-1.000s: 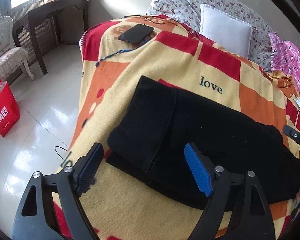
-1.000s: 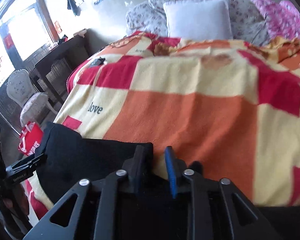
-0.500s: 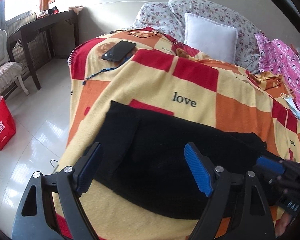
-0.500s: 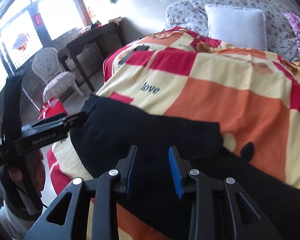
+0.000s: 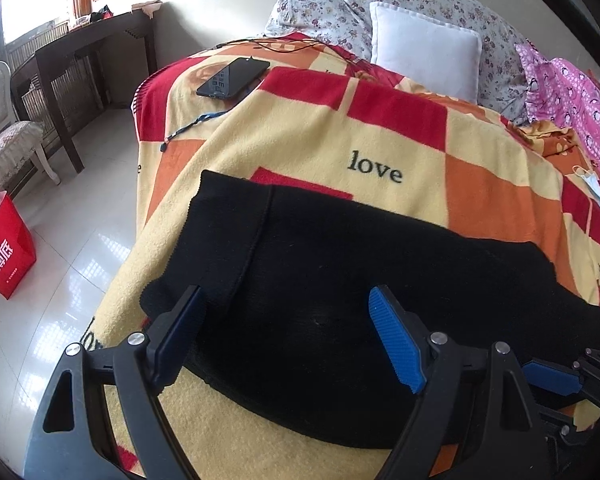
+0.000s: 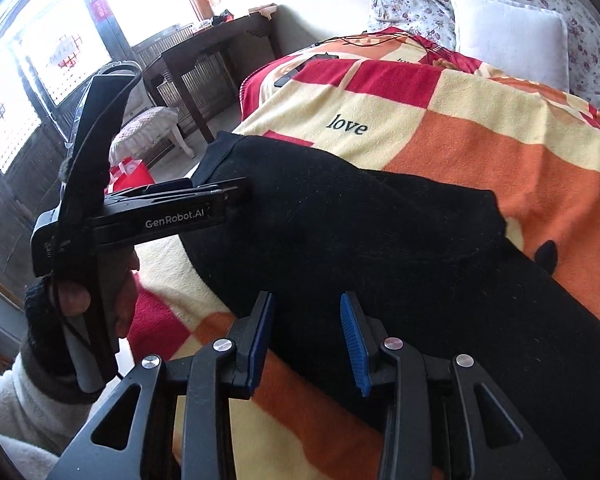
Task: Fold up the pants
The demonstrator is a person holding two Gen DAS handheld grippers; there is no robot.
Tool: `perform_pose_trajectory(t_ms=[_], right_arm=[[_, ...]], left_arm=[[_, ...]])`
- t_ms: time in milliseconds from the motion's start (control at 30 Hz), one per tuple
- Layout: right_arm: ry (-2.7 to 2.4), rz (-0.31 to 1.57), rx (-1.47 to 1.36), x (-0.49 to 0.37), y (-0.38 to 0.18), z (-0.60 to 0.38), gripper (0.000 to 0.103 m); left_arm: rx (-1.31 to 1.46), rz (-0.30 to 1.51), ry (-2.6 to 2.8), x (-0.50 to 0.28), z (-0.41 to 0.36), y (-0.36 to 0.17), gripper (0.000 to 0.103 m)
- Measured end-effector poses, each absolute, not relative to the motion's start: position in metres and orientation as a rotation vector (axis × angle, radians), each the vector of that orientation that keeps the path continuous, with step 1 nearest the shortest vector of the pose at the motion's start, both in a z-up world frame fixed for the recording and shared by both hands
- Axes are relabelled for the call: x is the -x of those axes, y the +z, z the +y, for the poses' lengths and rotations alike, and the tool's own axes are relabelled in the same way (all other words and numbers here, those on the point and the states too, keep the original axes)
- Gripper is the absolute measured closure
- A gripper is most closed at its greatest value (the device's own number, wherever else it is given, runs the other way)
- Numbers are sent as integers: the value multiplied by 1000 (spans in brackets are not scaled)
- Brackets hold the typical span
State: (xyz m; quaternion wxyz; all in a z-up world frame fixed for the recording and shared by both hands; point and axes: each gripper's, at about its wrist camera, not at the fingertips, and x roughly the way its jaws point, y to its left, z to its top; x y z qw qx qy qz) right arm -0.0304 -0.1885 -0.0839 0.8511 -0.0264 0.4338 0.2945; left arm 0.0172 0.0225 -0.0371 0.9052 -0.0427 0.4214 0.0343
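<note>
Black pants [image 5: 340, 272] lie folded across a yellow, orange and red checked blanket [image 5: 380, 140] on a bed; they also show in the right wrist view [image 6: 360, 232]. My left gripper [image 5: 288, 332] is open, its jaws spread wide over the pants' near edge by the waistband end. It shows from the side in the right wrist view [image 6: 220, 196]. My right gripper [image 6: 306, 340] is open with a narrower gap, just above the pants' near edge; it shows low right in the left wrist view [image 5: 556, 376].
A black phone [image 5: 234, 78] and cords lie at the blanket's far left. A white pillow [image 5: 424, 54], floral pillows and pink clothing [image 5: 572, 96] lie at the head. A red bag [image 5: 4, 248], chair and dark desk [image 5: 88, 44] stand on the tiled floor left.
My right gripper has opened, let go of the pants and swung left toward the waistband end. The pants now lie flatter. My left gripper stayed open and shifted slightly.
</note>
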Motion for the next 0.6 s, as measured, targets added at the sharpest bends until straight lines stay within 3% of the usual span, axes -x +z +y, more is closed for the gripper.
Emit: perform_pose_trajectory(t_ms=[133, 600], right_arm=[[562, 878, 60, 37, -73, -207, 58], [370, 879, -11, 44, -81, -282, 57]], left_arm=[[94, 850, 43, -11, 16, -26, 19], [72, 881, -8, -7, -21, -41, 19]])
